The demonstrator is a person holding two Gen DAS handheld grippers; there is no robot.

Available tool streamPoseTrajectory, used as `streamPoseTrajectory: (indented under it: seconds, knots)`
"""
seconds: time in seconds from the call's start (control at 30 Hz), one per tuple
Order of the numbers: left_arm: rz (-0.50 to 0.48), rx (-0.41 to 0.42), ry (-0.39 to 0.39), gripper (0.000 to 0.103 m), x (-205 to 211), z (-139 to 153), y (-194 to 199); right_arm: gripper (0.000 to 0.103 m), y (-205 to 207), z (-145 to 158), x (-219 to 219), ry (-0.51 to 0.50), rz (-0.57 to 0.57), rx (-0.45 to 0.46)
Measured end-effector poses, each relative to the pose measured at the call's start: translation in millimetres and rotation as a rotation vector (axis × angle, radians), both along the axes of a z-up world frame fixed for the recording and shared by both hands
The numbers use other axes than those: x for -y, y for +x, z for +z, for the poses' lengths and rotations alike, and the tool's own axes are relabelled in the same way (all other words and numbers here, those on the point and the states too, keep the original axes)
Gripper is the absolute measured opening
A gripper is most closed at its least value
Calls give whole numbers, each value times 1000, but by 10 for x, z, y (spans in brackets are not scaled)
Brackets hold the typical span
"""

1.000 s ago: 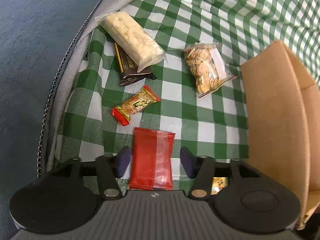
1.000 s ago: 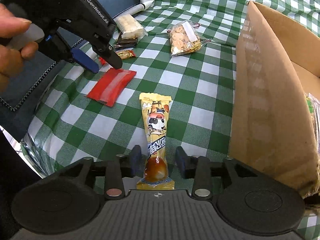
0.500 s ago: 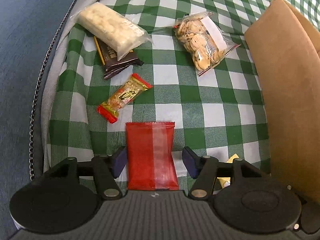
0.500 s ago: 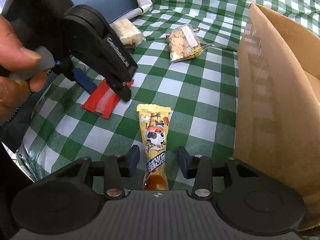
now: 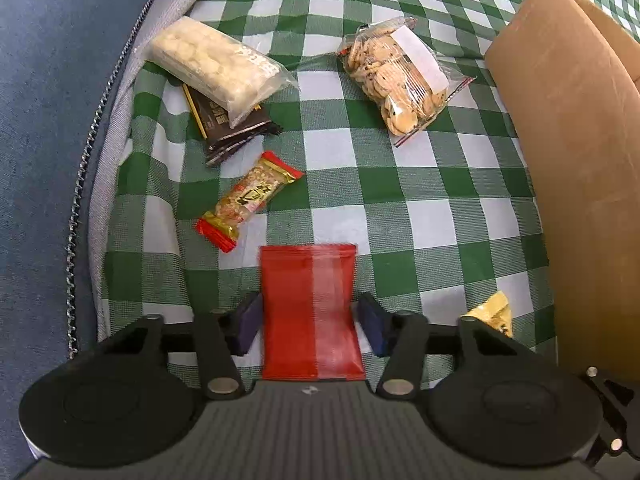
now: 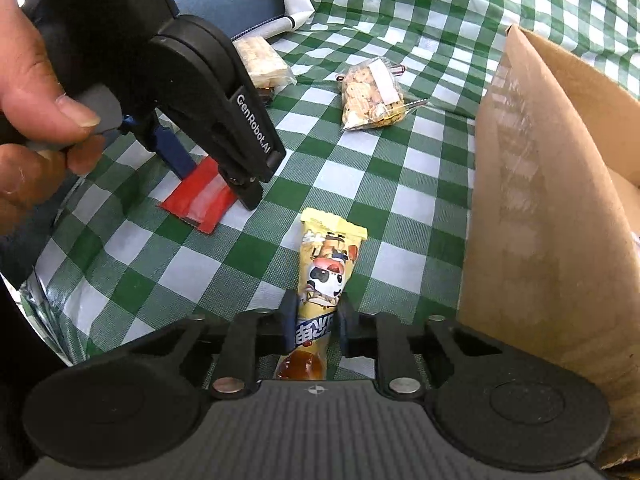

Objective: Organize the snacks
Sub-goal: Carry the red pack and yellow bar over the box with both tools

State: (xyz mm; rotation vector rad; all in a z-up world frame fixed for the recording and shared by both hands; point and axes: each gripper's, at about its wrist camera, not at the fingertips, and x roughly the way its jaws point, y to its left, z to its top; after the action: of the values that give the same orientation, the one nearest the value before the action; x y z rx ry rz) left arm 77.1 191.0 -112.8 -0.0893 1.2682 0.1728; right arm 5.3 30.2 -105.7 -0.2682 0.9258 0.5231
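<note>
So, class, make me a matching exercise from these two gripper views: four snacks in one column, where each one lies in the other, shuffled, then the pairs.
1. red packet
2. yellow cartoon packet
3. clear bag of pale puffed pieces
4. bag of round crackers

A. on top of a dark wrapper
B. alone, near the cardboard box
C. pinched by the right gripper
D. between the left gripper pads

Pairs: 1-D, 2-C, 3-A, 4-B

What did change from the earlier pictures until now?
The right tongs have closed on the yellow snack packet. The left tongs came lower and have been closing around the red packet, pads at its edges. The other snacks and the cardboard box stayed as they were.
</note>
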Motion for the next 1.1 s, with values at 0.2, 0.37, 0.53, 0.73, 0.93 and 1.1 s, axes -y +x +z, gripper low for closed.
streamPoseTrajectory:
  seconds: [0.2,0.37,0.53,0.73,0.93,1.1]
  knots:
    - [-3,32,-3,47,-29,81,-59,16,-17,40,-1,-12,-9,28]
    - [20,121,-28,47,-90,270,-124,15,-52,169,7,3,-16,75]
    - [29,234,-29,47,-71,478,-168,14,-45,600,64,63,-29,169]
    - [9,366,-24,47,87,714,-217,14,55,1195,403,148,-44,291]
    - [-31,487,13,47,307,899,-248,14,279,1399,1023,129,-110,425]
    - [-48,567,3,47,497,1010,-275,14,392,1198,1585,161,-274,430]
